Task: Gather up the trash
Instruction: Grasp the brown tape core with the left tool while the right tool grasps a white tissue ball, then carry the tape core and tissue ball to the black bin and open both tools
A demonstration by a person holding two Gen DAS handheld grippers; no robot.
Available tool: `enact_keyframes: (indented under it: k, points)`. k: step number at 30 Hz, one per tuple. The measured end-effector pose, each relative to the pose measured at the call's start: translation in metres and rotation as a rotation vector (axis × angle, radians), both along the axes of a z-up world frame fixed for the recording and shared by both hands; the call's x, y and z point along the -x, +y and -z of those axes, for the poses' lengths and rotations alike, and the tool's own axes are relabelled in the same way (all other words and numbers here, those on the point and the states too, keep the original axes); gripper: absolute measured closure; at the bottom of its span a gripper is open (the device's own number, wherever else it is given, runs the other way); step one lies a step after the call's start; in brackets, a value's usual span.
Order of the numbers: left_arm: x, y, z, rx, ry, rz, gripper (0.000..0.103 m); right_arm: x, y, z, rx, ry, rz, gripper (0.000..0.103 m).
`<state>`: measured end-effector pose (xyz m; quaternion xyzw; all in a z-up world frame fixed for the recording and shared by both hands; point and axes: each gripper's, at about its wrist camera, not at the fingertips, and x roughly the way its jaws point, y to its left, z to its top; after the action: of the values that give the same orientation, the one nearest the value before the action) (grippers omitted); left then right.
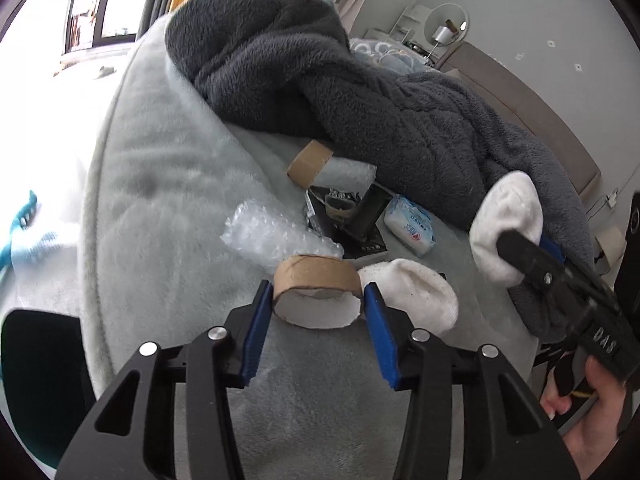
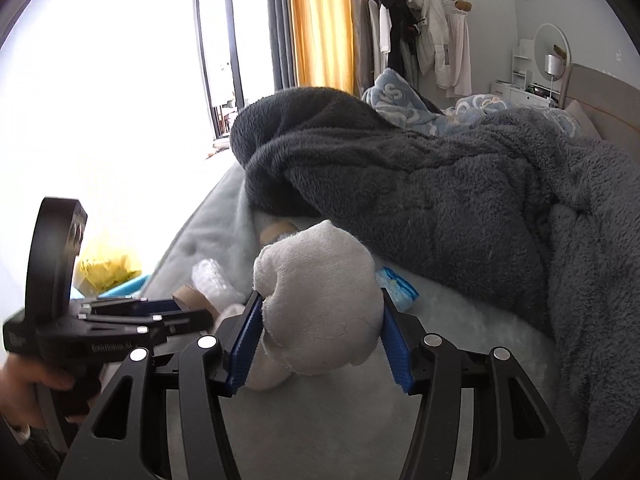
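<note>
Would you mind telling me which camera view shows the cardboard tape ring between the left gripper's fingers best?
The left wrist view: the cardboard ring sits centred between the left gripper pads, its brown wall and white inner face plain. The right wrist view shows only a brown sliver behind the left gripper's body, beside bubble wrap.

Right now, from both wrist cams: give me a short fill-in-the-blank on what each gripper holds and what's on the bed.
1. The left gripper clamps a brown cardboard ____ core.
2. The right gripper holds a bunched white ____.
3. A second white sock lies on the pale bed cover, to the ____ of the core in the left wrist view.

Missing: tape; sock; right
</note>
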<state>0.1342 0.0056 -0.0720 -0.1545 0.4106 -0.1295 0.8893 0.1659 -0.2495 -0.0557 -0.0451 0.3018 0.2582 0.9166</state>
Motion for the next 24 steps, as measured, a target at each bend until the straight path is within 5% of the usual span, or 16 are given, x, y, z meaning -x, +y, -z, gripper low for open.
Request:
enact_keyframes:
  k: [15, 24]
  points:
    - [0.026, 0.055, -0.027, -0.167, -0.131, -0.041, 0.054, -0.003, 0.067, -0.008, -0.086, 0.040, -0.080, 0.047]
    - [0.038, 0.121, -0.010, -0.215, -0.060, -0.103, 0.053, 0.002, 0.129, -0.008, -0.113, 0.093, -0.137, 0.047]
